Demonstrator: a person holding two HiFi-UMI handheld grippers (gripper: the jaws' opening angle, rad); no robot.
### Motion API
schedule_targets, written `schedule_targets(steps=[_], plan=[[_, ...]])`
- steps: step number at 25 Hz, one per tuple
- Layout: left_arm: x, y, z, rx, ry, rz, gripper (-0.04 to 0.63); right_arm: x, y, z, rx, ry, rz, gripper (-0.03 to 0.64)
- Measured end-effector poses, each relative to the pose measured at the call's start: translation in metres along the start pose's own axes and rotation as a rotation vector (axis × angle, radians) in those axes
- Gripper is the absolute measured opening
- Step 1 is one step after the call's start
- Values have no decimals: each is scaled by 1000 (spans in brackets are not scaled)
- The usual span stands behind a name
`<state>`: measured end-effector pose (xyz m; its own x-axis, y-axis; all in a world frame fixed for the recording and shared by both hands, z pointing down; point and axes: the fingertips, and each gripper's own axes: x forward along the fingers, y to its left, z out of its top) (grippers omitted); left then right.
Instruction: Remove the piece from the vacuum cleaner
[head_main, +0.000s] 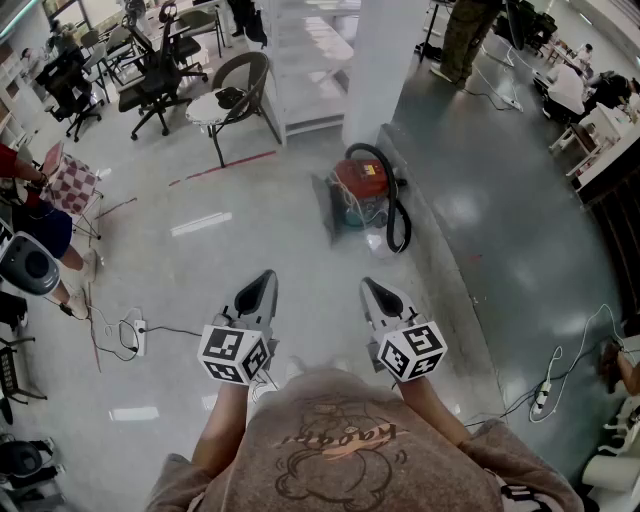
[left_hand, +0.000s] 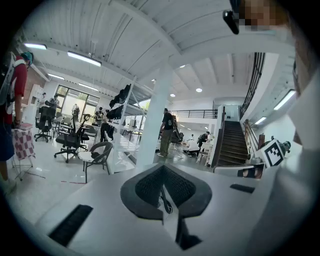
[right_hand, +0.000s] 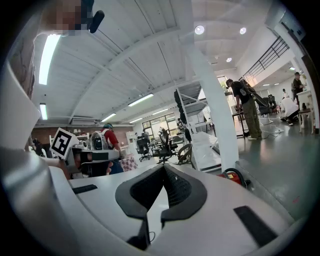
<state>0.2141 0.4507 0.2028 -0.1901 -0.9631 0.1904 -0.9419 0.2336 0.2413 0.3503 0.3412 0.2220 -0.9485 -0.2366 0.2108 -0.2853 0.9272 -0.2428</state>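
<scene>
Right tool (right_hand: 164, 169) partly hides the vacuum cleaner (right_hand: 233, 175).

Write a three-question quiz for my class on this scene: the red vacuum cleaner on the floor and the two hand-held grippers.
1. Fill in the blank: the jaws of the left gripper and the right gripper are both ____.
2. Where is the red vacuum cleaner?
A. On a desk
B. On the floor beside the white pillar
C. Between the right gripper's jaws
3. True or false: the left gripper is touching the vacuum cleaner.

Key
1. Shut, with nothing between them.
2. B
3. False. Both grippers are held apart from it, with bare floor between.
</scene>
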Motion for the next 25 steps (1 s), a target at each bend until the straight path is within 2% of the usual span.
schedule_targets(steps=[5, 12, 19, 25], plan=[[-4, 11, -1, 2, -10, 10, 2, 13, 13, -5, 7, -15, 39, 0], [-21, 43, 4, -8, -27, 64, 2, 36, 40, -13, 3, -3, 67, 0], [-41, 78, 5, -1, -24, 64, 2, 59, 58, -23, -13, 0, 46, 0], [-28, 94, 6, 3, -20, 35, 2, 74, 50, -22, 23, -7, -15, 0]])
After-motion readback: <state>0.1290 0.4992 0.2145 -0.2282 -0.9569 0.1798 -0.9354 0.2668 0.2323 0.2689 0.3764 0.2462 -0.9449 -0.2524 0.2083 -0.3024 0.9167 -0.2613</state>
